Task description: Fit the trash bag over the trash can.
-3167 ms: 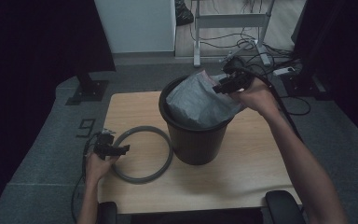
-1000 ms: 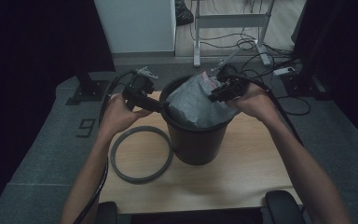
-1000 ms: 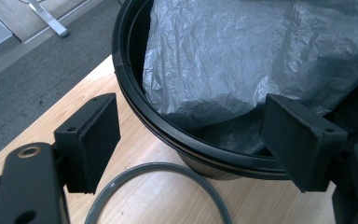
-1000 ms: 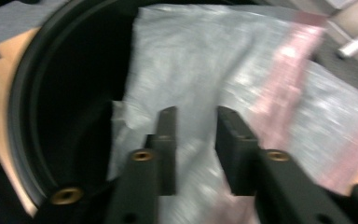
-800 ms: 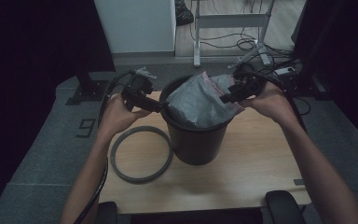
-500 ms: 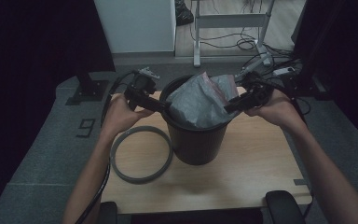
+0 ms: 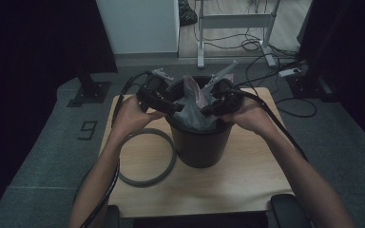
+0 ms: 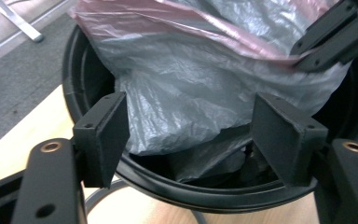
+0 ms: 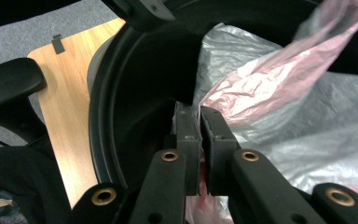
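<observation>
A black bin is seen upright on the wooden table, its long axis vertical and its mouth facing up. A grey plastic bag with a pinkish edge is bunched in that mouth; its crumpled top rises above the rim and leans toward the far side of the table. A grey ring lies flat on the table just beside the bin, on the person's left.

The left gripper is held at the near-left rim, pointed in toward the bag. In the left gripper view its jaws are seen wide apart, one to each side of the bag, with the rim of the bin running below them; nothing is pressed by the pads. These jaws have just been closing a little.

The right gripper is held at the right rim, pointed inward toward the left gripper. In the right gripper view its jaws are seen drawn together with only a thin slit between them, and a fold of the bag's pinkish edge is pinched there, just inside the dark wall of the bin. These jaws have just been closing onto the film.
</observation>
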Action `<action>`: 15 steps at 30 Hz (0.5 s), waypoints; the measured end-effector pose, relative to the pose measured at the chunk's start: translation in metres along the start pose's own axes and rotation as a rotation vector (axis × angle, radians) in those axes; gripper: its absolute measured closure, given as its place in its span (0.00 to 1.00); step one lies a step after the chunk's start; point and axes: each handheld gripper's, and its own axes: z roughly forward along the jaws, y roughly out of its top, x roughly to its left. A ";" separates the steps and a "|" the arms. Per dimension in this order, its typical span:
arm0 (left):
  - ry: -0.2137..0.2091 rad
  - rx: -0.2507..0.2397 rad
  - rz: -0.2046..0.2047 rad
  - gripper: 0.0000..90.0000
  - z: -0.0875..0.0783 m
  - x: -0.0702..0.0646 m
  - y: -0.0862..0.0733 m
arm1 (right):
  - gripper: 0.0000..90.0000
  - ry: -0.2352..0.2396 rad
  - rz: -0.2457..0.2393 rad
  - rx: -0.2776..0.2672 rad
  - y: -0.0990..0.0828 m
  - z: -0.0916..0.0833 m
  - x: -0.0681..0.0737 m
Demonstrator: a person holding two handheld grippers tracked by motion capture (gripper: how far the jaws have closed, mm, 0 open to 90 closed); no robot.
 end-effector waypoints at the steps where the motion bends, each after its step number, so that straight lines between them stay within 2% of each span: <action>1: -0.006 -0.001 -0.002 0.33 0.001 0.000 0.000 | 0.95 -0.001 -0.005 0.004 0.002 0.002 0.002; 5: -0.011 -0.012 -0.017 0.34 0.005 -0.001 0.004 | 0.95 0.006 -0.023 0.011 0.004 0.003 0.005; 11: -0.011 -0.026 -0.033 0.36 0.017 -0.002 0.020 | 0.95 -0.002 -0.038 0.017 0.002 0.002 0.008; 15: -0.020 -0.016 -0.071 0.39 0.030 -0.001 0.031 | 0.95 -0.005 -0.044 0.020 0.000 0.001 0.009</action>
